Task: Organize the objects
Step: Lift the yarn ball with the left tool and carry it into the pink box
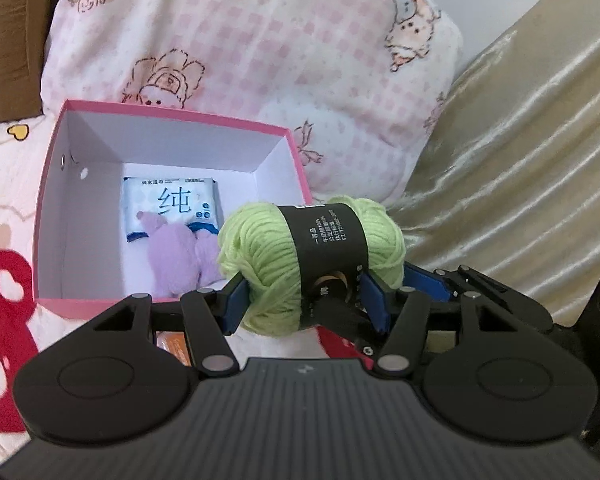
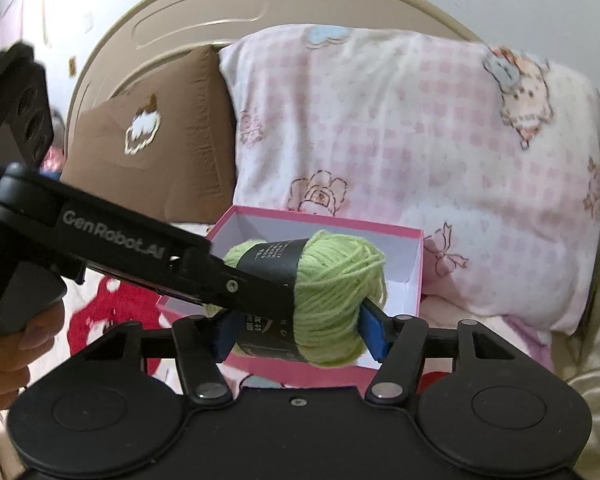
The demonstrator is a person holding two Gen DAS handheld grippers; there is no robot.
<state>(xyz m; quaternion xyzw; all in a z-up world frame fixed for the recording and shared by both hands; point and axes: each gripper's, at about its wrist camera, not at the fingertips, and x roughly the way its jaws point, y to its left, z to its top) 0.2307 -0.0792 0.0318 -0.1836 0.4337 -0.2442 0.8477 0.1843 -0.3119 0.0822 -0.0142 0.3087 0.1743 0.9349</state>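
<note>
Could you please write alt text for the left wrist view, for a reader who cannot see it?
A green yarn ball with a black label band is gripped between blue claw pads, near an open pink box on a bed. Inside the box lie a wet wipes pack and a purple plush toy; a pink checked pillow sits behind.

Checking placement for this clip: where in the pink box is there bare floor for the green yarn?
In the pink box, the white floor is bare along the left wall and the far right corner. The middle is crowded: wipes pack with purple plush overlapping it. Green yarn is gripped by both grippers' jaws.
</note>
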